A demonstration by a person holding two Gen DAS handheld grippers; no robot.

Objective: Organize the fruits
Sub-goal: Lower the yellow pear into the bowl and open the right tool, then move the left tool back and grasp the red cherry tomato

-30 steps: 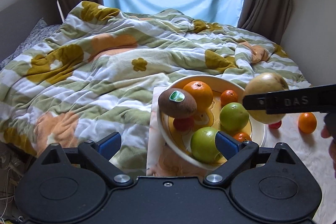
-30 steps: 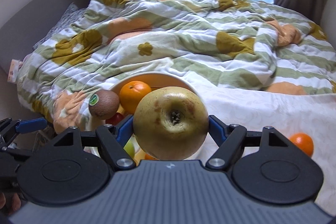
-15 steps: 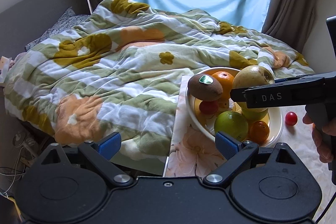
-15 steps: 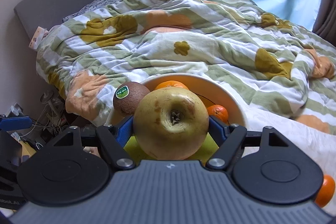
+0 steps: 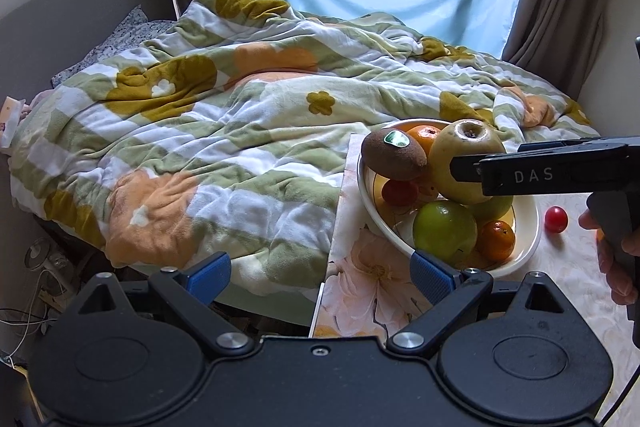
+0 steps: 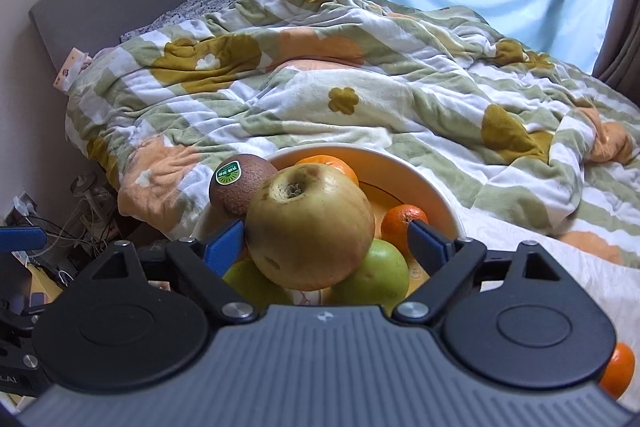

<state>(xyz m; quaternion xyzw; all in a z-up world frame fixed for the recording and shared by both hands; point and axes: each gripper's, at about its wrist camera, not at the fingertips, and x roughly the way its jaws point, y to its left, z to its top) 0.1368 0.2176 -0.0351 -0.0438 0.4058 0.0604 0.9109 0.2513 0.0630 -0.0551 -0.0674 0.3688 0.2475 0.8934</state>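
Note:
A cream bowl (image 5: 528, 247) (image 6: 404, 167) holds a kiwi with a green sticker (image 5: 392, 155) (image 6: 240, 183), oranges (image 5: 496, 241) (image 6: 404, 223), green apples (image 5: 444, 231) (image 6: 374, 277) and a small red fruit (image 5: 400, 193). A big yellow pear (image 5: 464, 159) (image 6: 310, 231) rests on the pile. My right gripper (image 6: 326, 241) is open around it, the right finger clear of it. My left gripper (image 5: 322, 275) is open and empty, left of the bowl.
A floral cloth (image 5: 360, 291) covers the table under the bowl. A small red fruit (image 5: 556, 219) and an orange (image 6: 618, 369) lie on the table right of the bowl. A striped flower blanket (image 5: 224, 131) covers the bed behind. Cables lie on the floor at left (image 6: 80, 223).
My right gripper carried the pear over the bowl, lowered it onto the fruit pile and opened. The left gripper drew back to the left, still open.

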